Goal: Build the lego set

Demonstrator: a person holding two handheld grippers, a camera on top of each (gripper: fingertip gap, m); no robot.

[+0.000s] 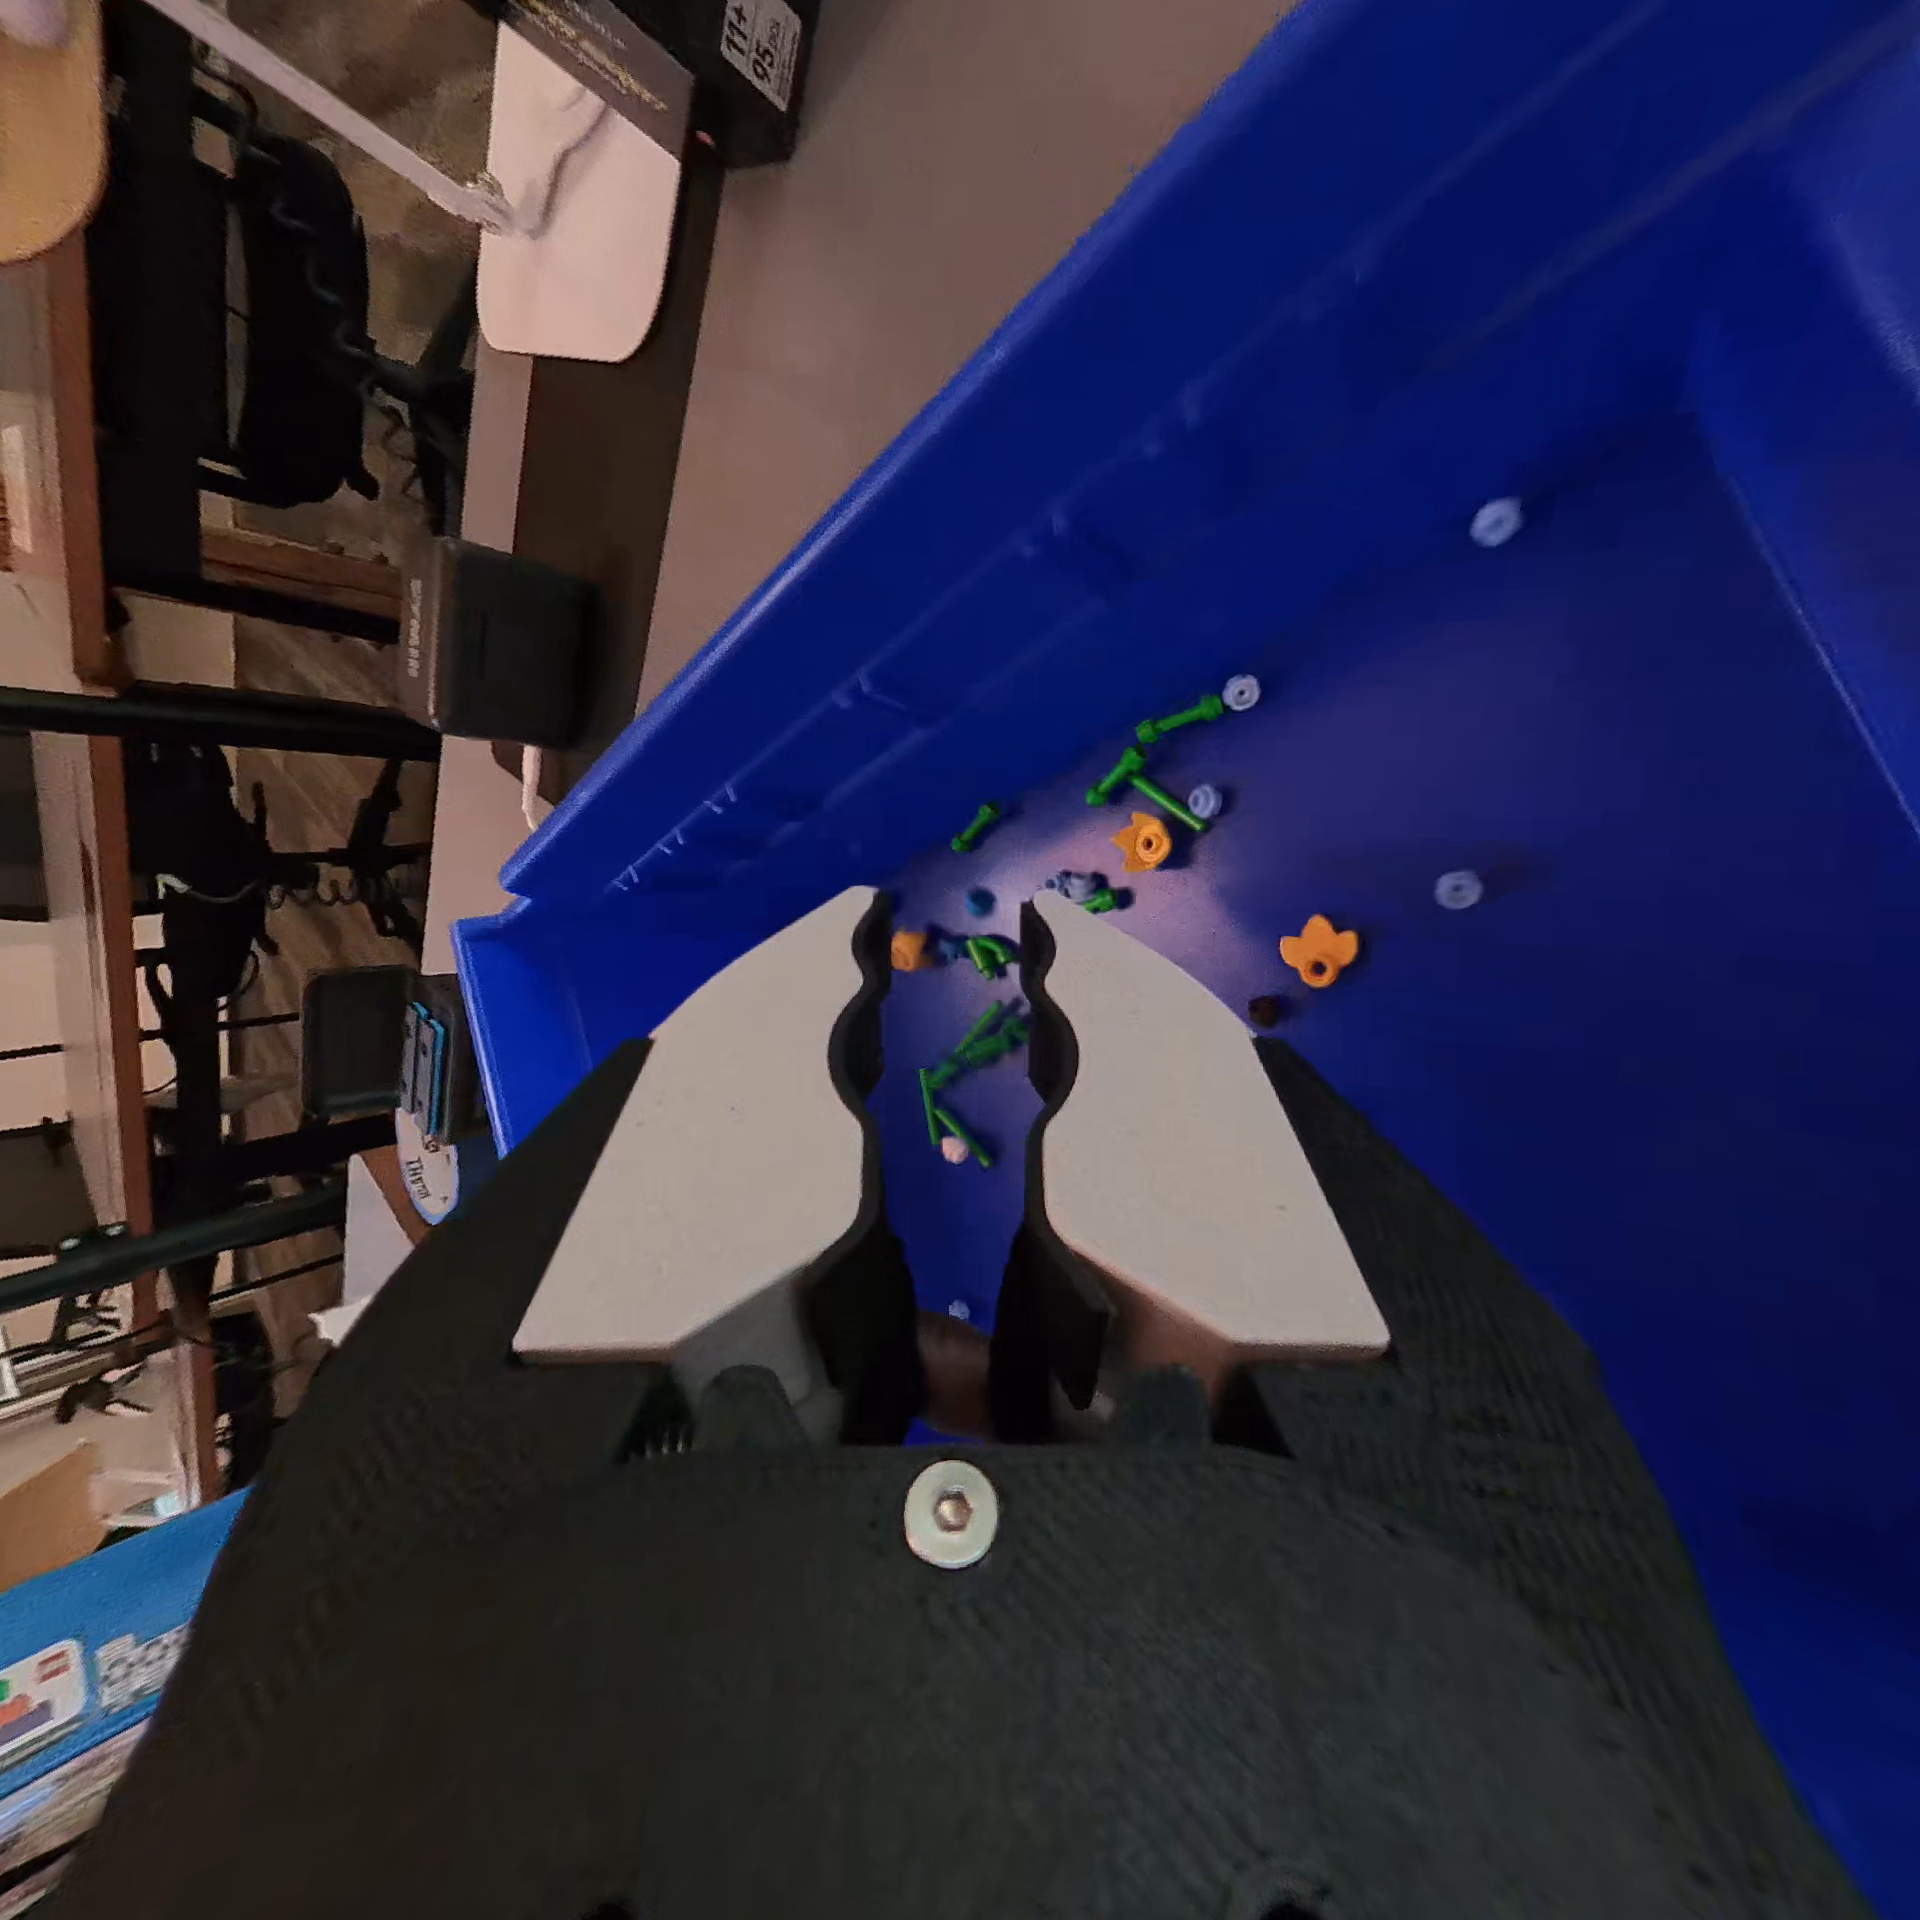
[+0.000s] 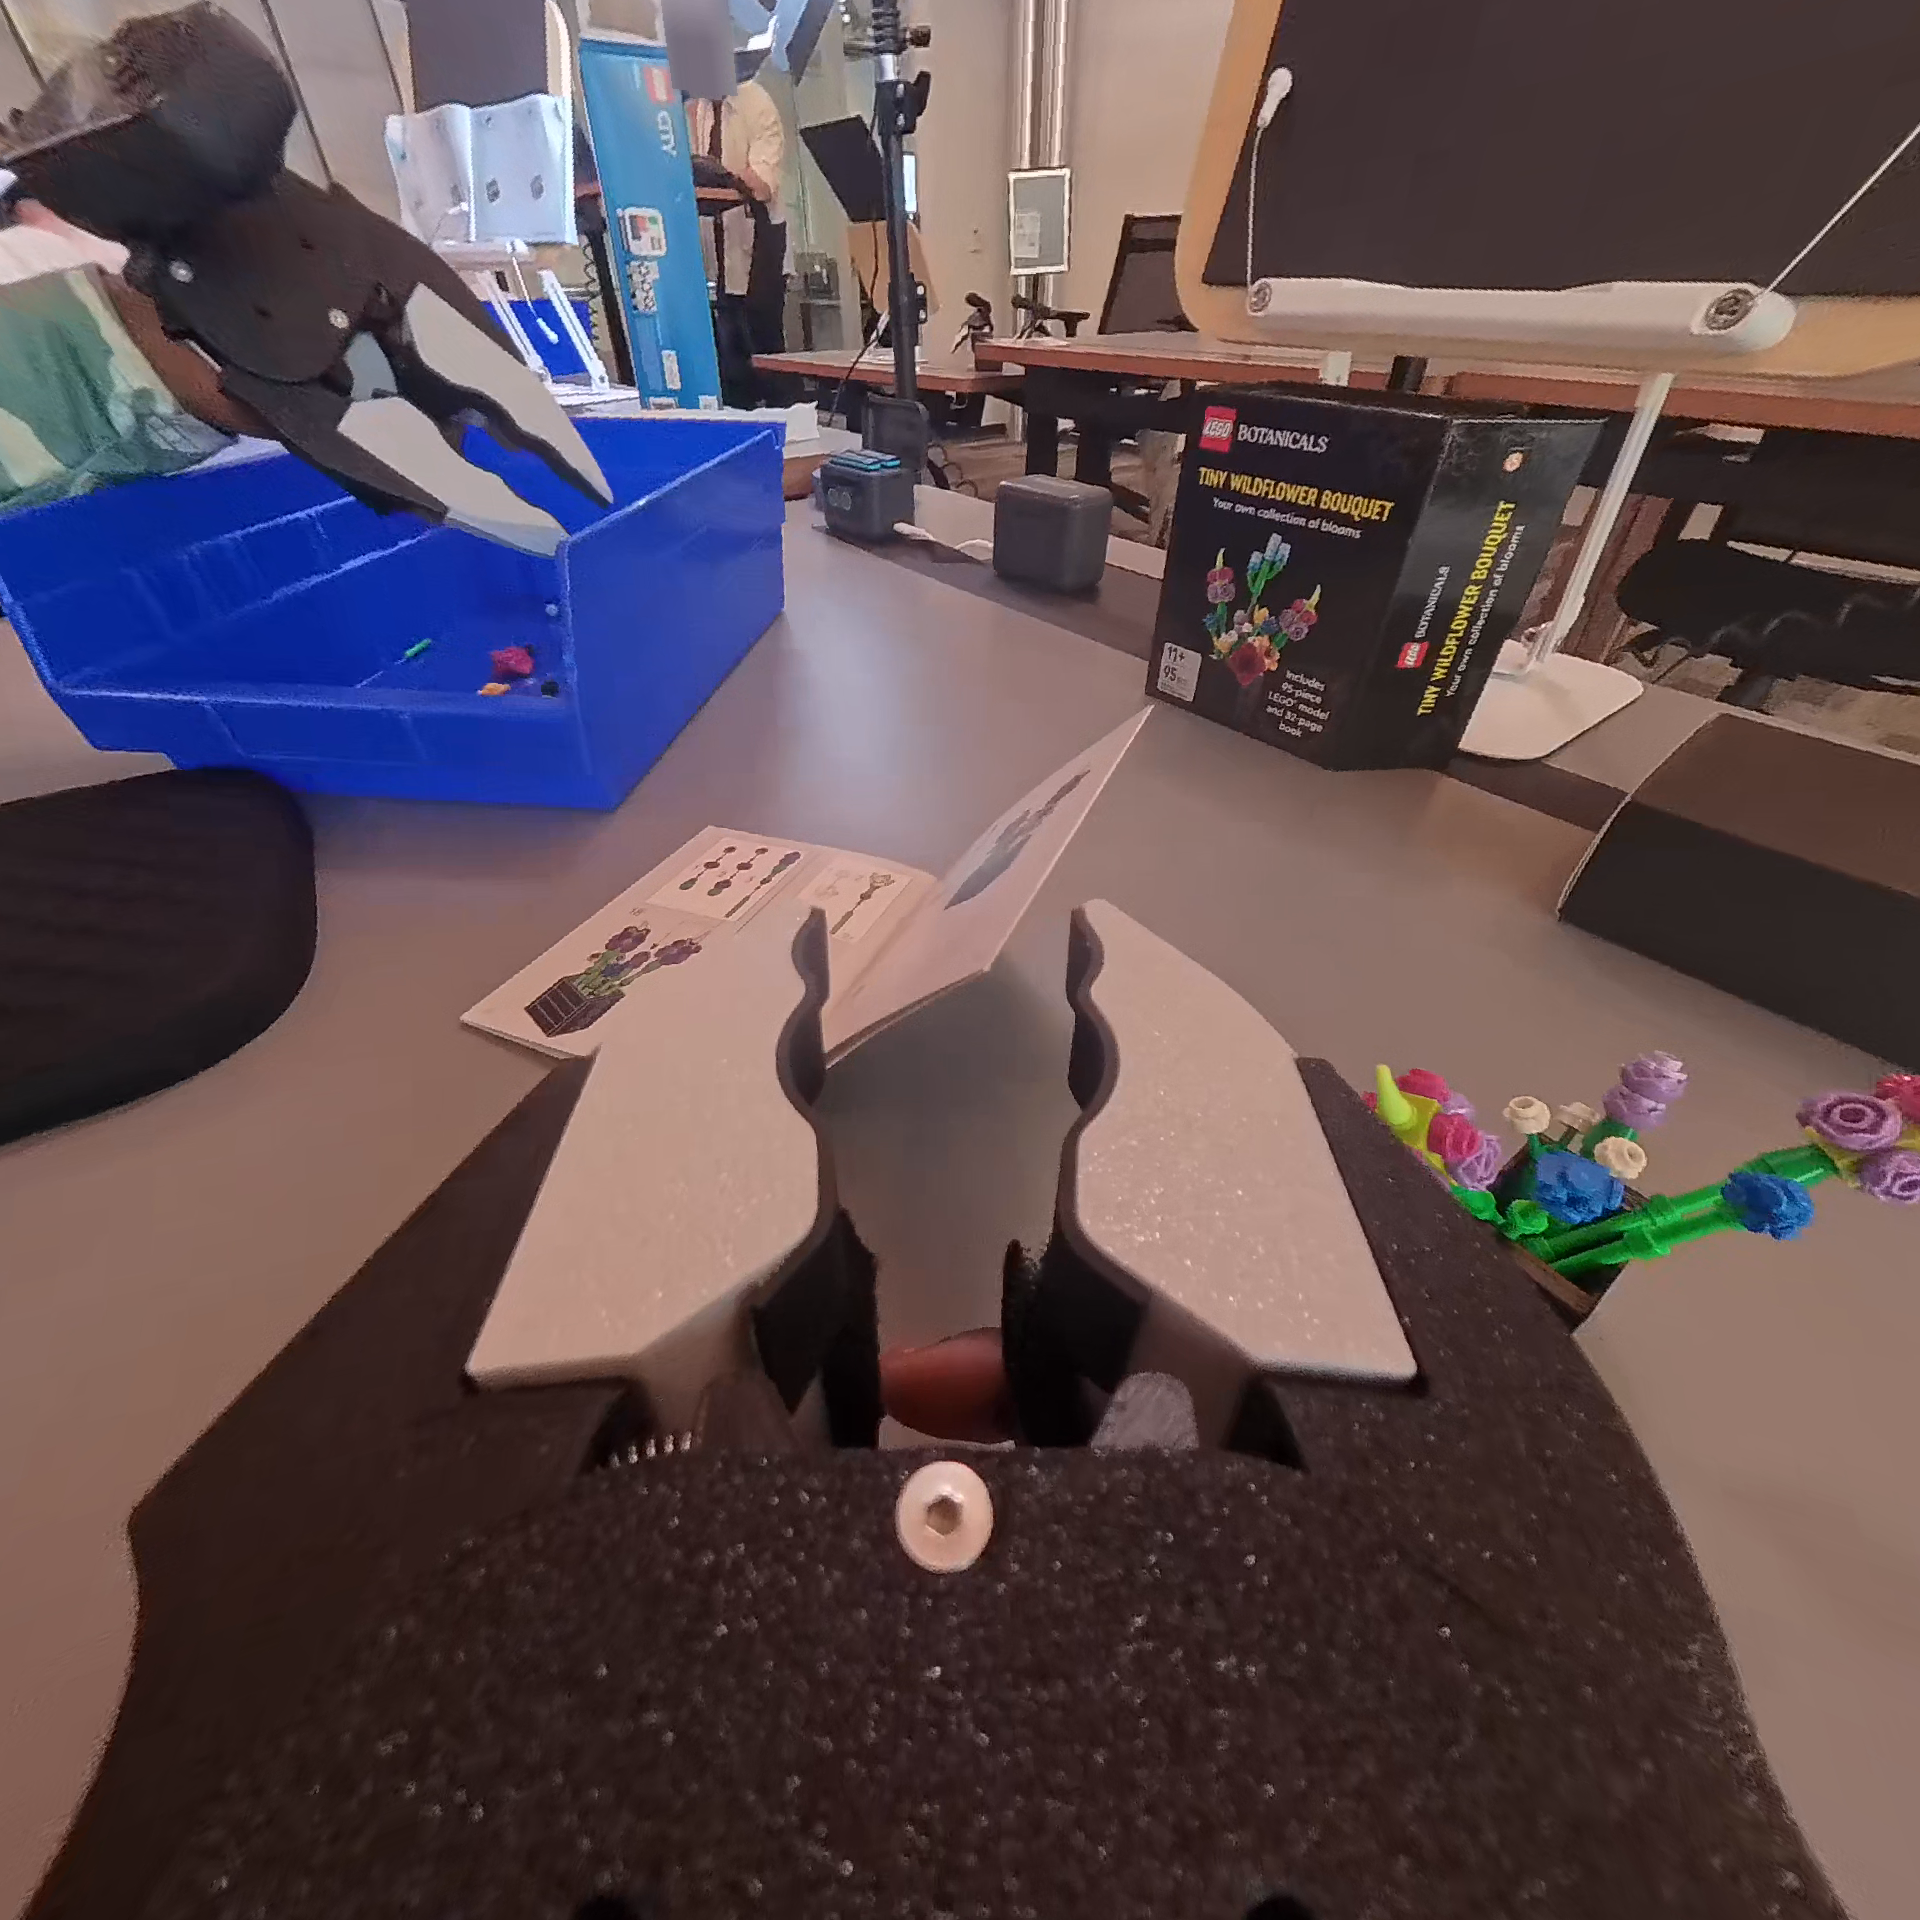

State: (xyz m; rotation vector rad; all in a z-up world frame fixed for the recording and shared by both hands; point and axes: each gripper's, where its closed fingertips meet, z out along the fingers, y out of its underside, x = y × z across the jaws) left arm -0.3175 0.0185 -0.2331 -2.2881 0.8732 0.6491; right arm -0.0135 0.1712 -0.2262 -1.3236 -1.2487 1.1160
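Note:
My left gripper [image 1: 956,909] is open and empty, reaching down into a blue bin [image 1: 1143,499]. Loose pieces lie on the bin floor: green stems [image 1: 1143,769], orange flower pieces [image 1: 1317,951] and pale round studs [image 1: 1458,890]. More green stems [image 1: 966,1060] lie between the fingers. In the right wrist view the left gripper [image 2: 571,520] hangs over the bin [image 2: 675,623]. My right gripper [image 2: 945,925] is open and empty, low over the grey table. A partly built flower bouquet [image 2: 1590,1184] lies right of it. An open instruction booklet [image 2: 727,904] lies just ahead.
A black set box [image 2: 1351,582] stands at the back right. A dark round cushion [image 2: 135,935] lies at left, a dark curved object [image 2: 1756,894] at right. A grey cube [image 2: 1049,530] and a small camera [image 2: 868,499] sit behind the bin. A monitor stand [image 2: 1548,707] is behind the box. My right fingertips sit around 35 cm from my left ones. To the partly built flower bouquet [image 2: 1590,1184]: right tips about 9 cm, left tips about 45 cm.

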